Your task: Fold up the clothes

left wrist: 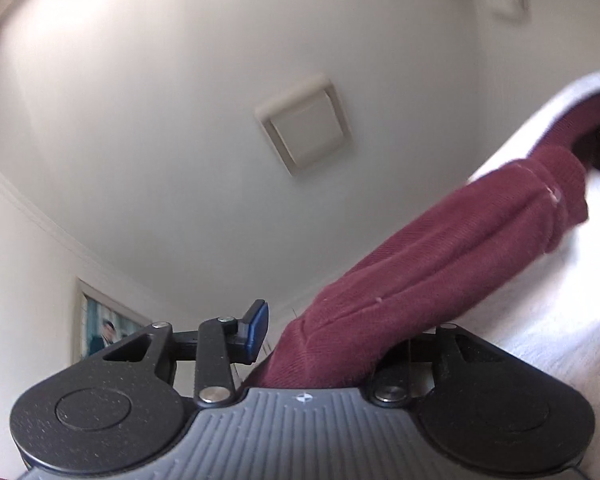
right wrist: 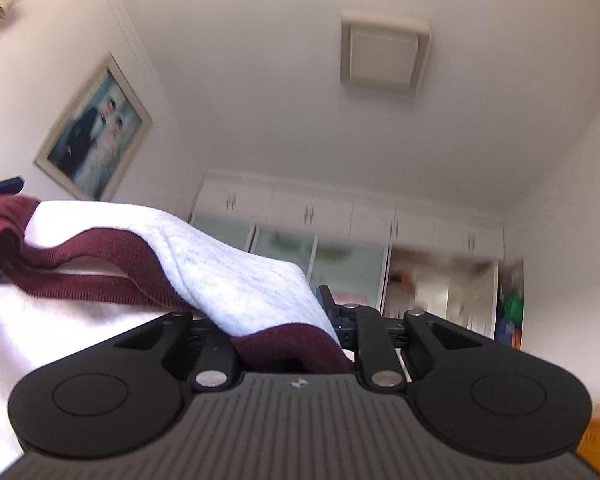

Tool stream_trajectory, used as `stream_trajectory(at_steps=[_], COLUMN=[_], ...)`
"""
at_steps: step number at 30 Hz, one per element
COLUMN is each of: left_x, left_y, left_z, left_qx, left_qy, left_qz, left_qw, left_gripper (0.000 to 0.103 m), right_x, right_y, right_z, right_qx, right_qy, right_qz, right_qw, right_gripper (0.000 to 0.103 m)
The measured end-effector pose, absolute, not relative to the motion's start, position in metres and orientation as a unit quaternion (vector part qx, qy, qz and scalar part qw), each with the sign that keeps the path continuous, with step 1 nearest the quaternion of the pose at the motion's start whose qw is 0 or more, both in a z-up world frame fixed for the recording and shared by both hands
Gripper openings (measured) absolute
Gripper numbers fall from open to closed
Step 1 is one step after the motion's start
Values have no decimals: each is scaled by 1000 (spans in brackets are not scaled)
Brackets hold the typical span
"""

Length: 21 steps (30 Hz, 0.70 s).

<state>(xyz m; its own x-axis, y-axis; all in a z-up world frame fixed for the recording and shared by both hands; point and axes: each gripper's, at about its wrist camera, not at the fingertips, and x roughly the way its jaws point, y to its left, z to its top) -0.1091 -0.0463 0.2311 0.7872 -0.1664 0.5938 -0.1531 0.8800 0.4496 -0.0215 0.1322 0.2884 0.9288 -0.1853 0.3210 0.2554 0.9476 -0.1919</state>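
Maroon ribbed trim (left wrist: 400,280) of a grey garment (right wrist: 236,276) is clamped in both the left hand-held gripper (left wrist: 312,360) and right hand-held gripper (right wrist: 292,352), raised ceilingward; even tension should be kept for a straight fold.

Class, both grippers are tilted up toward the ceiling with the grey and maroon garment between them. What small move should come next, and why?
Probably lower both grippers together to lay the garment down flat. The left gripper appears shut on its maroon ribbed band, the right gripper on a maroon edge, and both cameras face the ceiling light, so the cloth hangs raised, not yet folded.
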Motion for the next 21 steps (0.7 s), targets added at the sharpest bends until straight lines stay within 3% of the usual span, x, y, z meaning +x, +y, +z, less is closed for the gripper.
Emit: stream_trajectory(at_steps=[3,5,7,9,11,12,14,18,21], left_x=[-11,66,114,128,130,133,138,146,152], left_y=[-85,-106,-112,-107,-100,-96,-91,-87,-83], left_z=[208,189,160,116,64,35,2,-23,-41], left_qx=[317,360,362,357,359,367,368,349,335], left_qy=[-236,-109,-11,37,65,92,121,143,159], left_qz=[3,-1,-16,-35,-51,-56,-64,-74,-81], left_qw=[919,926,932,933,930,924,920,923,925], left_gripper=[44,44,45,58,74,76,73,64,62], right_x=[76,149,185,204,196,190,181,173,177], right_y=[108,74,46,27,33,37,36,27,29], right_z=[275,259,229,189,133,104,42,-34,-38], right_qx=[-93,-40,28,75,49,44,84,209,225], right_qy=[-67,18,89,146,173,186,222,244,225], right_qz=[-123,-123,-104,-83,-83,-84,-79,-92,-94], right_qw=[986,991,990,983,980,978,968,942,943], right_gripper=[42,57,57,57,60,61,74,73,73])
